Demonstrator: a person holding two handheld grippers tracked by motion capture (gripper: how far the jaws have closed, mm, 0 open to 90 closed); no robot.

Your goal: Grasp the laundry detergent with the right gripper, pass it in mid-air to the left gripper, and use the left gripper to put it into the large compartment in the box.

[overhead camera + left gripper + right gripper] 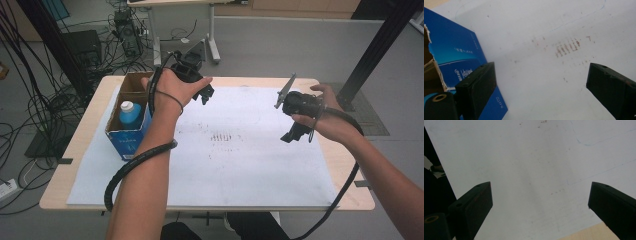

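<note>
Bottle (129,115) mostly sunk inside blue box (131,136), cap and shoulders alone visible. Box (456,57) cropped by left edge in left gripper view. Print on box too small to read. Left gripper (202,95) partly covered by hand (172,90).

Upright bottle (129,114) (blue-capped) in box (125,140)
</note>
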